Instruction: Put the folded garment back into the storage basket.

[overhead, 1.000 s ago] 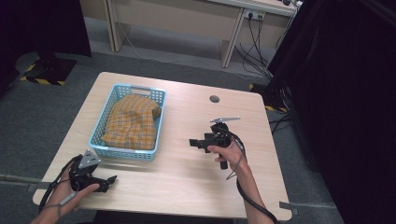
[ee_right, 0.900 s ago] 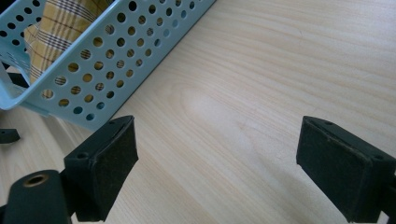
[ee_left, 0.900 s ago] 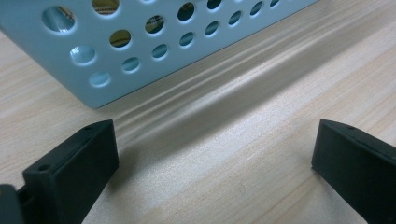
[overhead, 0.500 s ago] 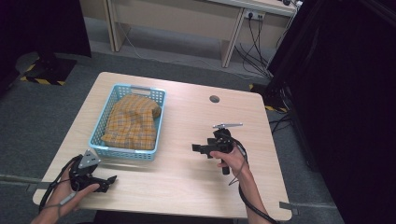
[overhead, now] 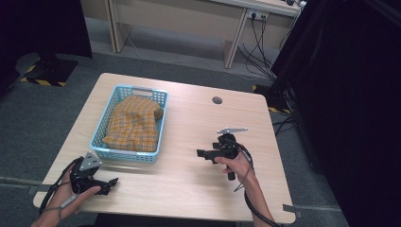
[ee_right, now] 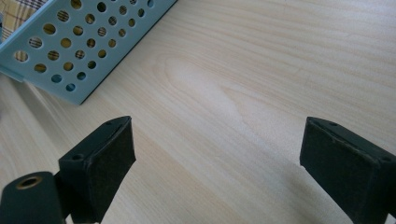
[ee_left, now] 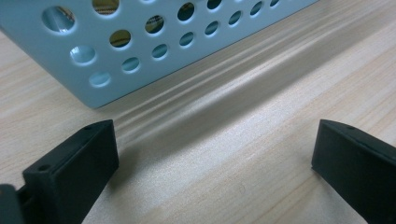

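A light blue perforated basket [overhead: 157, 97] stands on the left half of the wooden table [overhead: 198, 189]. A folded yellow checked cloth [overhead: 133, 124] lies inside it. My left gripper [overhead: 109, 183] rests low at the table's front left corner, just in front of the basket, open and holding nothing. In the left gripper view the basket's wall [ee_left: 140, 51] is close ahead of the spread jaws. My right gripper [overhead: 201, 153] hovers over the table's right half, pointing left toward the basket, open with nothing between the jaws. The right gripper view shows the basket's corner [ee_right: 79, 51] at upper left.
A small round grommet [overhead: 217, 100] sits in the tabletop near the far edge. Black curtains [overhead: 350, 94] hang to the right of the table. A desk with cables [overhead: 255, 28] stands behind. Bare wood lies between the basket and the right gripper.
My right gripper has drifted toward the near right side of the table, away from the basket. The left gripper has stayed put.
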